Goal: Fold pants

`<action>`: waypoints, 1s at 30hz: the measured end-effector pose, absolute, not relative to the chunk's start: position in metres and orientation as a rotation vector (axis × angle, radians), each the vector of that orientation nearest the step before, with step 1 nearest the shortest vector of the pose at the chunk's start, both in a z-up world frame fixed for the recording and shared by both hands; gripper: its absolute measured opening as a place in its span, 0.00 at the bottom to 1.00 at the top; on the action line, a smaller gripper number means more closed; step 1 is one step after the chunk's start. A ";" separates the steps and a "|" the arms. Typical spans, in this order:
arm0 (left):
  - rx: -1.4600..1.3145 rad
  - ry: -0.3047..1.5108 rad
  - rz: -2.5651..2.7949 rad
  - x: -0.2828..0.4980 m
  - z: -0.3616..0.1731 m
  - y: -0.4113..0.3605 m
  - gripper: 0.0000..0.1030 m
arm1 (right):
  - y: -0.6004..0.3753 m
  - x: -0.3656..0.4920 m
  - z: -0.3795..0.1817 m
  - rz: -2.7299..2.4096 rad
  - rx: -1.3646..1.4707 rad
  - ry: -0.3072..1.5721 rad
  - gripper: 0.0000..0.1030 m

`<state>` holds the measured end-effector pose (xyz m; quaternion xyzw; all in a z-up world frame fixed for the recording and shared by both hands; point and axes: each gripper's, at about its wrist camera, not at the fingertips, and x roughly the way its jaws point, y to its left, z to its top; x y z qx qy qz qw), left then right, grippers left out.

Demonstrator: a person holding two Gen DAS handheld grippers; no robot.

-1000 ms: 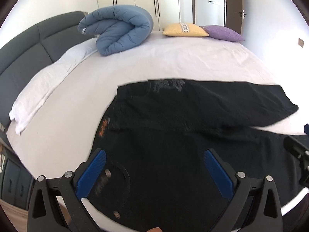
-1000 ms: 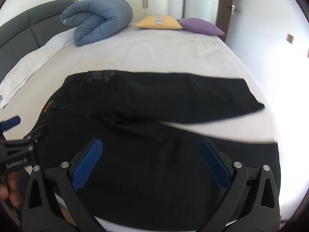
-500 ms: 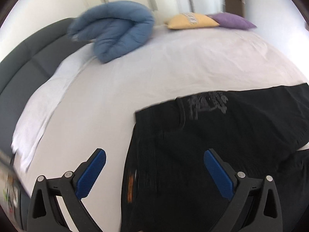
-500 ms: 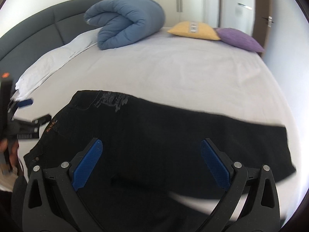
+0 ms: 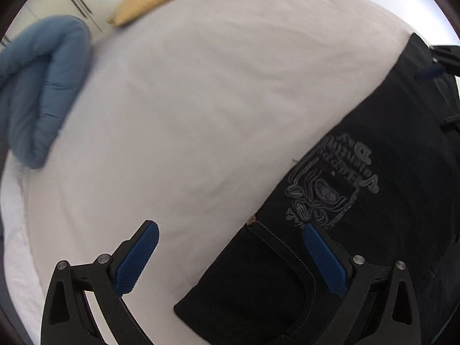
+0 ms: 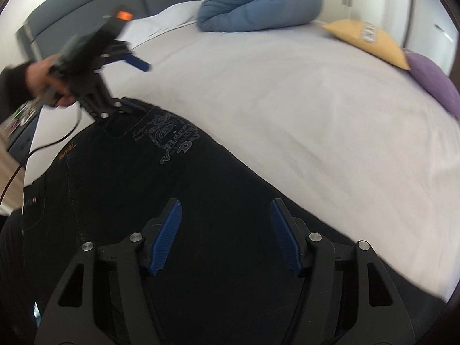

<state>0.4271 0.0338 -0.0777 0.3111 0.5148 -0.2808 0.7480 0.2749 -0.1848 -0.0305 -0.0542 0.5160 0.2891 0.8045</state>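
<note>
The left gripper (image 5: 228,254) is seen low over the waist end of the black pants (image 5: 373,215), jaws spread wide, nothing held between them. One blue pad (image 5: 136,258) is set over the white bedsheet (image 5: 201,100), the other over the dark cloth near the stitched pocket seam. Just ahead of that pad, a grey embroidered emblem (image 5: 330,184) is made out on the fabric.

Over in the right wrist view, the right gripper (image 6: 225,235) is held above the middle of the pants (image 6: 143,201), jaws parted and empty, both pads over black cloth. Ahead and to the left, the left gripper (image 6: 120,86) is seen in a hand (image 6: 43,77) at the waistband corner, one lower finger touching the edge.

Farther off, beyond the pants, the sheet (image 6: 287,100) is stretched out. At the far end a rolled blue duvet (image 6: 258,3) is spotted, with a yellow pillow (image 6: 368,40) and a purple pillow (image 6: 434,80) to its right. A grey headboard (image 6: 86,8) is glimpsed at far left.
</note>
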 end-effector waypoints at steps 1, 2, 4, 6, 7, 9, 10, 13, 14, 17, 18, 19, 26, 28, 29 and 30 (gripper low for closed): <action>0.687 1.149 -0.634 0.432 -0.085 0.033 0.96 | -0.183 0.273 -0.032 0.639 -0.119 1.107 0.57; 0.688 1.166 -0.649 0.437 -0.091 0.033 0.96 | -0.184 0.276 -0.036 0.662 -0.120 1.114 0.55; 0.645 1.222 -0.683 0.447 -0.100 0.036 0.96 | -0.185 0.282 -0.043 0.696 -0.124 1.130 0.51; 0.570 1.289 -0.707 0.459 -0.108 0.042 0.96 | -0.184 0.285 -0.047 0.730 -0.128 1.137 0.49; 0.546 1.307 -0.710 0.462 -0.111 0.046 0.96 | -0.184 0.287 -0.049 0.748 -0.133 1.143 0.49; 0.524 1.335 -0.716 0.467 -0.113 0.048 0.92 | -0.179 0.287 -0.048 0.770 -0.158 1.146 0.48; 0.529 1.348 -0.716 0.467 -0.113 0.046 0.86 | -0.177 0.288 -0.049 0.782 -0.170 1.148 0.43; 0.526 1.385 -0.738 0.465 -0.109 0.041 0.68 | -0.169 0.294 -0.048 0.802 -0.198 1.160 0.41; 0.524 1.389 -0.750 0.462 -0.106 0.040 0.48 | -0.169 0.294 -0.046 0.803 -0.209 1.158 0.41; 0.550 1.360 -0.765 0.448 -0.095 0.037 0.15 | -0.162 0.303 -0.044 0.805 -0.221 1.157 0.33; 0.569 1.338 -0.757 0.444 -0.092 0.035 0.14 | -0.161 0.305 -0.042 0.805 -0.228 1.155 0.33; 0.575 1.312 -0.747 0.440 -0.086 0.032 0.12 | -0.157 0.306 -0.040 0.812 -0.230 1.154 0.33; 0.623 1.112 -0.751 0.379 -0.040 0.042 0.12 | -0.133 0.314 -0.034 0.854 -0.290 1.149 0.33; 0.651 1.080 -0.762 0.369 -0.030 0.040 0.12 | -0.129 0.317 -0.029 0.858 -0.298 1.144 0.33; 0.656 1.068 -0.766 0.367 -0.028 0.045 0.12 | -0.123 0.319 -0.028 0.858 -0.305 1.136 0.33; 0.661 1.054 -0.768 0.360 -0.025 0.044 0.12 | -0.119 0.321 -0.028 0.855 -0.308 1.130 0.33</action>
